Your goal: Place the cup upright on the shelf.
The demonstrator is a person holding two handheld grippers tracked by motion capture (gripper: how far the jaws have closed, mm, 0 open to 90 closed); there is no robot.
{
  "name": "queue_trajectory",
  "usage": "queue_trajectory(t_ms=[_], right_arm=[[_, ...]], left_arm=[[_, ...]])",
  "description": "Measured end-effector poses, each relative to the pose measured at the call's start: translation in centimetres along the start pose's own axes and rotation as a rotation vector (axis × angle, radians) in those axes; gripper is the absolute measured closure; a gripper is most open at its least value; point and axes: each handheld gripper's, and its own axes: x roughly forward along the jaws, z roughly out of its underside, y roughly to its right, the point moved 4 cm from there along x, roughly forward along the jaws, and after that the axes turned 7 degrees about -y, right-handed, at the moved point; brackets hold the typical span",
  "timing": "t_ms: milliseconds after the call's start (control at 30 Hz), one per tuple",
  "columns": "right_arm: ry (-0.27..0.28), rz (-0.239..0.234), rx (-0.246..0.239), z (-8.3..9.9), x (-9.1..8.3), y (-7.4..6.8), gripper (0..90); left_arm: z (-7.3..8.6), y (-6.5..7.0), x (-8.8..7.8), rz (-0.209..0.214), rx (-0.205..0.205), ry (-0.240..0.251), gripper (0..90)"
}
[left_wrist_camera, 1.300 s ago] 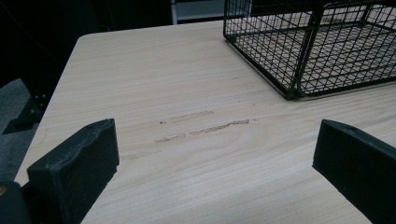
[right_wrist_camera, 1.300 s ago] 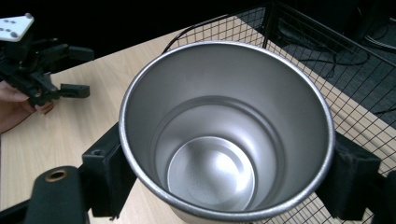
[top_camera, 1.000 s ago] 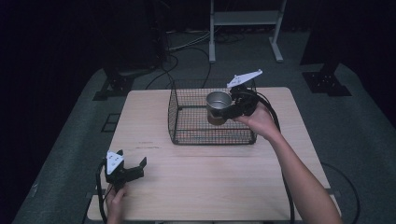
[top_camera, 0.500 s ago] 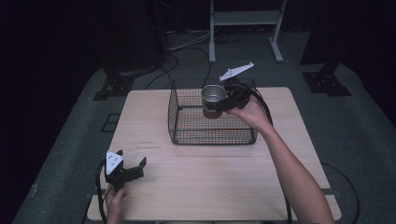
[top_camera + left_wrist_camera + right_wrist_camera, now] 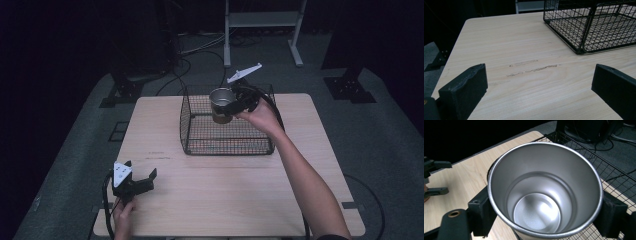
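Lifted higher, round steel cup (image 5: 220,104) in right gripper (image 5: 235,106), over wire basket (image 5: 227,146)

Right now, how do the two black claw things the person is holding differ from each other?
The right gripper is shut on a metal cup, while the left gripper is open and holds nothing. The right gripper is raised over the wire basket; the left gripper sits low at the wooden table's near corner. Both are hand-held, with two black jaws.
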Motion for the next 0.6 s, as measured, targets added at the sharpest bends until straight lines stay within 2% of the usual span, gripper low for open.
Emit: queue_trajectory(t_ms=[233,333,600], right_arm=[[-0.014,0.009,0.014,-0.6,0.9,0.6,18.0],[-0.036,0.02,0.025,-0.4,1.7,0.9,18.0],[-0.052,0.02,0.044,0.0,3.0,1.5,18.0]], left_arm=[[0.0,-0.1,0.0,0.001,0.0,0.0,0.0],[0.0,-0.1,0.0,0.001,0.001,0.003,0.0],[0.0,-0.1,0.0,0.004,-0.001,0.002,0.0]])
